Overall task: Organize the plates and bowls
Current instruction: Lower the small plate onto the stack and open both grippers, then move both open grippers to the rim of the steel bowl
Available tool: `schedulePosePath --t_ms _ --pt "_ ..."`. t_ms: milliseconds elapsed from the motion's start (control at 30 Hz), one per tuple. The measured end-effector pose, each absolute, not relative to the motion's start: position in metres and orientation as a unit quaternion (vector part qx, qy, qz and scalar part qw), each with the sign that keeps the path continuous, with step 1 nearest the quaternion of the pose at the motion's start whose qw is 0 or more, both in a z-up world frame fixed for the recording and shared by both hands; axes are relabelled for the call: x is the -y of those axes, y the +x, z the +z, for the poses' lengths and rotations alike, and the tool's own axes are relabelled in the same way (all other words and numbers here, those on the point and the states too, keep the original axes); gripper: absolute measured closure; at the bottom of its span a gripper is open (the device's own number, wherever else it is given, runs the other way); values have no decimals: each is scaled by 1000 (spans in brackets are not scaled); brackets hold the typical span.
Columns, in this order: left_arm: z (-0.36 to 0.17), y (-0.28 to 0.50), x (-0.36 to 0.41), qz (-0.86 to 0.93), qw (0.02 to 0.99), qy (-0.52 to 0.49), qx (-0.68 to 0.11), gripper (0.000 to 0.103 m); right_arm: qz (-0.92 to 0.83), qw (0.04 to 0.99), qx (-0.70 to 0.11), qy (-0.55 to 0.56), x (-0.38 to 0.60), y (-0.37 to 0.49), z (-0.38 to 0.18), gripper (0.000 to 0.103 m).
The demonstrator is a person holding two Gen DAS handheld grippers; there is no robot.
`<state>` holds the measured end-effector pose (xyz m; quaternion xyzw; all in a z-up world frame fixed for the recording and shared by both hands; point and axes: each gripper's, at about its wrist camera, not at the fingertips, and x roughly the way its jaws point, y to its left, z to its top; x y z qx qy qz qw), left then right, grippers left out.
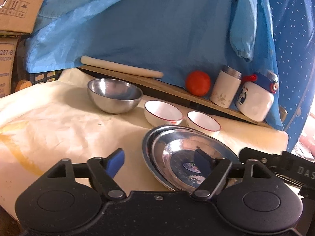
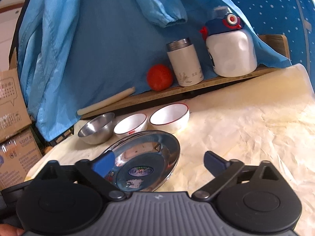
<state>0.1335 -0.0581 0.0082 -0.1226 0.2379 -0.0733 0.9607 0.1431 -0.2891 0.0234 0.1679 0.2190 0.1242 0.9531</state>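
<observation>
Two stacked steel plates (image 1: 177,149) (image 2: 149,157) lie on the cream cloth near me. Behind them stand two white bowls with red rims (image 1: 163,112) (image 1: 203,121) (image 2: 131,124) (image 2: 170,117) and a steel bowl (image 1: 114,94) (image 2: 96,127) to their left. My left gripper (image 1: 159,162) is open, its right finger over the plates, its left finger over the cloth. My right gripper (image 2: 159,161) is open, its left finger over the plates' near left rim. Neither holds anything.
A wooden board (image 2: 226,78) at the back carries a red ball (image 1: 197,82) (image 2: 159,77), a white canister (image 1: 224,88) (image 2: 185,63), a white bottle with blue cap (image 1: 256,100) (image 2: 230,53) and a rolling pin (image 1: 122,68) (image 2: 106,102). Blue fabric (image 1: 147,25) hangs behind. Cardboard boxes (image 1: 11,9) (image 2: 11,118) stand left.
</observation>
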Motion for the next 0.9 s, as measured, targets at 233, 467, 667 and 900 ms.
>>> schedulePosePath --t_ms 233,467,667,900 --pt "9 139 35 -39 961 -152 -230 4 119 948 -224 191 297 151 21 0" --pt "10 154 2 1 960 -165 -227 1 135 946 -221 196 287 169 27 0" --pt "18 175 -21 23 962 -166 -216 1 164 946 -224 168 260 195 41 0" --pt "23 205 -43 30 963 -152 -221 1 191 942 -237 139 233 226 54 0"
